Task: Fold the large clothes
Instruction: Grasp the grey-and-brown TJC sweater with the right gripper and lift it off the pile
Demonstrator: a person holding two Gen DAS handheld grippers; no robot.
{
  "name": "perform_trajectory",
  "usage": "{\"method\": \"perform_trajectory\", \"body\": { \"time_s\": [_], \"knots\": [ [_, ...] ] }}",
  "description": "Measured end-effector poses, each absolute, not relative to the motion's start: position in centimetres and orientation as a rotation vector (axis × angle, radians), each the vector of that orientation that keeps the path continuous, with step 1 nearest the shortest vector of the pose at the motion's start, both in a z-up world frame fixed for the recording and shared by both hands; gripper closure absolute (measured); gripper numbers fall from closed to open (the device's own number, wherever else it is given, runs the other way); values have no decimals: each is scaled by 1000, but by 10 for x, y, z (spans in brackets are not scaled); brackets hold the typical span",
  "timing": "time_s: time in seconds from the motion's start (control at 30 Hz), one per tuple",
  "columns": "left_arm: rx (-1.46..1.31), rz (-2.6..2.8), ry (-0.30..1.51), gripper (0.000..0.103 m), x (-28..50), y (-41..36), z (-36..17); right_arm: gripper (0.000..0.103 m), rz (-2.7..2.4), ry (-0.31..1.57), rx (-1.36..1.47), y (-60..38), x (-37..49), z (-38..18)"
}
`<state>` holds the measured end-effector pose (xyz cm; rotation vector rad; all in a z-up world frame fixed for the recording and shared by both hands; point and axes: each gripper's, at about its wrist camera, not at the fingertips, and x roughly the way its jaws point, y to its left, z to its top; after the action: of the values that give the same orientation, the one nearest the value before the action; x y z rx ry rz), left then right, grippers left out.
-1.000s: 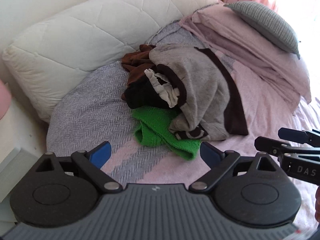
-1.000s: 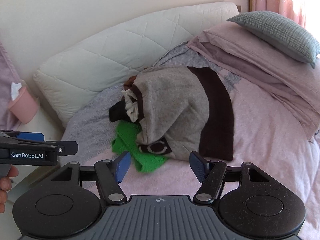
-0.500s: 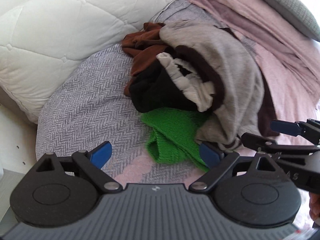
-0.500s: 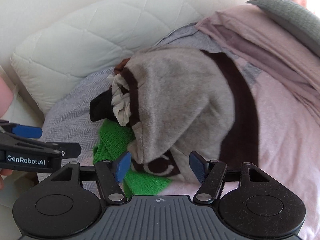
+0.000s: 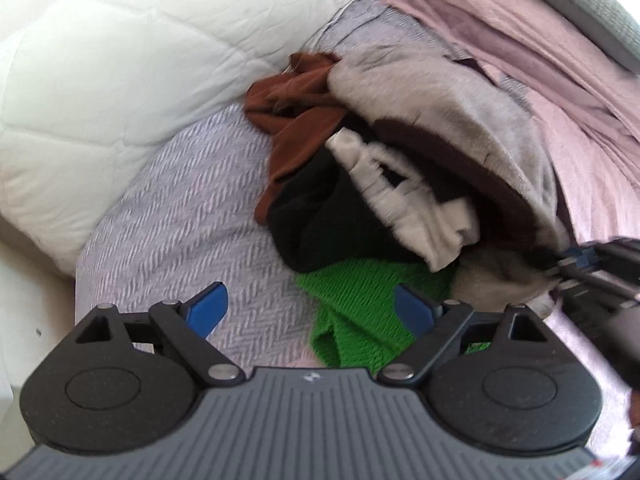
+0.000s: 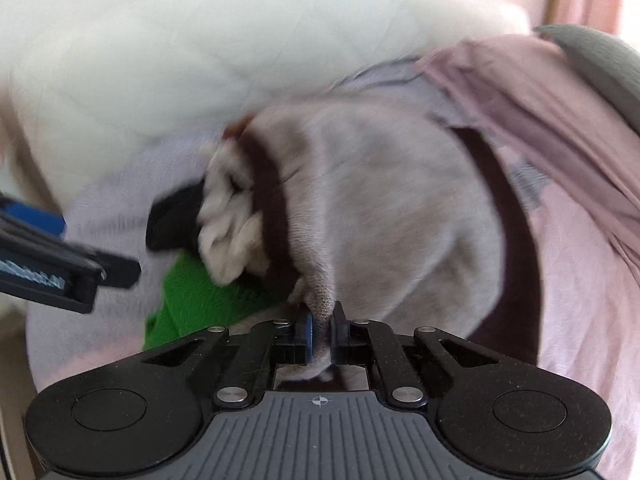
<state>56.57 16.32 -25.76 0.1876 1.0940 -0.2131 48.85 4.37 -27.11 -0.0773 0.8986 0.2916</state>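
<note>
A bed is filling both views, its grey herringbone cover giving way to a pink sheet toward the right, with a white quilted headboard cushion standing behind it and a folded pink blanket lying under a grey pillow at the upper right. A heap of clothes is sitting in the middle of the bed. Biggest in the heap is a grey sweater with dark brown bands, draping over the rest. Under and beside it a black garment, a rust-brown garment and a crumpled white piece are bunching together, and a green knit is poking out at the near edge, touching the black garment above it. The right gripper is pinching the near hem of the grey sweater, its jaws clamped together with a fold of grey cloth squeezed between them. The left gripper is hanging just above the near edge of the heap, its jaws wide but closing, the green knit lying below them and nothing pressed between the blue pads.
</note>
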Motion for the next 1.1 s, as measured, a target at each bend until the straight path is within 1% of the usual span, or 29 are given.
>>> {"method": "perform_trajectory", "body": {
  "time_s": [0.1, 0.3, 0.47, 0.6, 0.8, 0.87, 0.97, 1.0, 1.03, 1.07, 1.1],
  "knots": [
    [196, -260, 1056, 15, 566, 150, -246, 100, 203, 810, -11, 7, 474, -242],
    [219, -378, 967, 15, 557, 106, -213, 101, -28, 527, 2, -53, 434, -165],
    [229, -504, 864, 15, 529, 61, -173, 101, -230, 296, 0, -94, 393, -101],
    [245, -615, 788, 15, 492, 23, -140, 101, -327, 146, 31, -139, 349, -44],
    [255, -766, 702, 15, 416, -32, -96, 101, -395, -114, -31, -181, 242, 43],
    [257, -813, 693, 15, 385, -52, -83, 101, -405, -148, -47, -197, 208, 65],
    [268, -874, 700, 15, 341, -81, -72, 100, -443, -133, -21, -229, 159, 86],
    [274, -893, 712, 15, 325, -92, -70, 98, -447, -58, -9, -244, 148, 88],
    [282, -910, 727, 15, 309, -103, -70, 94, -462, 69, -3, -260, 140, 88],
    [291, -921, 741, 15, 293, -113, -70, 76, -490, 227, 10, -281, 140, 75],
    [302, -930, 757, 15, 276, -123, -72, 52, -518, 382, 25, -298, 133, 66]
  ]
}}
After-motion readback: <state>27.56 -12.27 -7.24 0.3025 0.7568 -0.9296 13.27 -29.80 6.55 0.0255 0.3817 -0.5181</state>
